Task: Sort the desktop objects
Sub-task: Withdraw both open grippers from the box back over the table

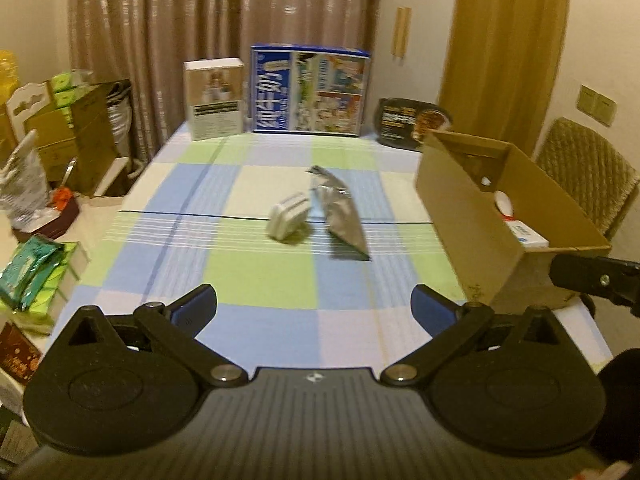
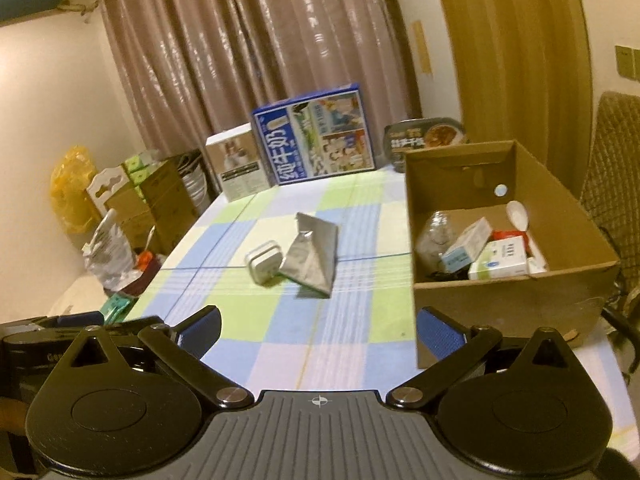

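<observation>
Both pairs of jaws stand spread wide with nothing between them: the left gripper (image 1: pixel 314 306) and the right gripper (image 2: pixel 320 330) each hover above the near edge of the table, blue pads apart over bare cloth. The table (image 2: pixel 280 340) is covered with a checked cloth in blue, green and cream. Behind it hangs a brownish curtain (image 2: pixel 240 60). On the table's right side sits an open cardboard box (image 2: pixel 516 304), holding a clear glass jar (image 2: pixel 436 236), several small white cartons (image 2: pixel 500 260) and a white plastic spoon (image 2: pixel 518 214) leaning against the far wall. Along the back edge stand a blue milk carton case (image 2: pixel 316 136), a smaller white-and-brown box (image 2: pixel 238 164) just left of it, and a dark instant-meal tray (image 2: pixel 424 138) to its right, behind the cardboard box. Near the middle of the cloth lies a crumpled silver foil pouch (image 2: pixel 310 256), and touching or just beside its left edge is a small white case (image 2: pixel 262 262) with rounded corners, tilted on its side. Both lie well apart from the grippers and left of the cardboard box. Off the table's left side are stacked cartons and bags.
</observation>
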Tool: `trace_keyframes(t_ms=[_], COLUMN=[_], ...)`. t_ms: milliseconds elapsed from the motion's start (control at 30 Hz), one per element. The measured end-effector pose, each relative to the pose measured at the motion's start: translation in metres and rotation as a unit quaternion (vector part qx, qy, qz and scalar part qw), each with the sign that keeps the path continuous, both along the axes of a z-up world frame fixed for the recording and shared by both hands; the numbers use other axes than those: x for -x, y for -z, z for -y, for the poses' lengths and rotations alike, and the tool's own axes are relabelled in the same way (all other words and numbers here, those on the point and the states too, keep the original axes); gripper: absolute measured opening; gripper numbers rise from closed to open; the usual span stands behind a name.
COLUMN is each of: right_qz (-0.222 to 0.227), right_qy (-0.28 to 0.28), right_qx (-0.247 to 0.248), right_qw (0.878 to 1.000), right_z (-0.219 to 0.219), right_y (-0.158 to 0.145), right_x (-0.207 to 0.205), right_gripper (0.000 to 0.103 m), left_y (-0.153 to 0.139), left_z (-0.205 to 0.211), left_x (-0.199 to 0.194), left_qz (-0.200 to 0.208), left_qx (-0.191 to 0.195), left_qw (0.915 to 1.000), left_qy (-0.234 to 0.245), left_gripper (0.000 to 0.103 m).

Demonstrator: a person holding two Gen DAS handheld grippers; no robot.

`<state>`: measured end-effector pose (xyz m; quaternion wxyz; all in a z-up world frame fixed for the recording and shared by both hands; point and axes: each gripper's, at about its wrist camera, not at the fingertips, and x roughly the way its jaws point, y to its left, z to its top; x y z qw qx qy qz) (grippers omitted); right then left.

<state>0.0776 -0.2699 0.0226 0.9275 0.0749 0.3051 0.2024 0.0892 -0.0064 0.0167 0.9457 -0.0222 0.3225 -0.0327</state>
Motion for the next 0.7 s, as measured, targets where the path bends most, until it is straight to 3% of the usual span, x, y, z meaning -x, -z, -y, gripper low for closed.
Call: trace_keyframes(t_ms=[200, 700], right_qz=[-0.010, -0.024], right_qy=[-0.013, -0.027], right_qx=[0.001, 0.004], right_qw=[1.000, 0.999], right_z=[-0.013, -0.027], right_y=[0.005, 0.013], right_x=[0.000, -0.007], right_gripper=[0.101, 0.101], left_y=[-0.003, 0.003], left_z=[-0.025, -0.039], left_x=[0.004, -0.003], left_qz=[0.009, -0.014], left_qx=[0.014, 0.008], left_qw=[0.9995, 0.9997], left_qy=[-0.026, -0.018], left_gripper=[0.102, 0.102])
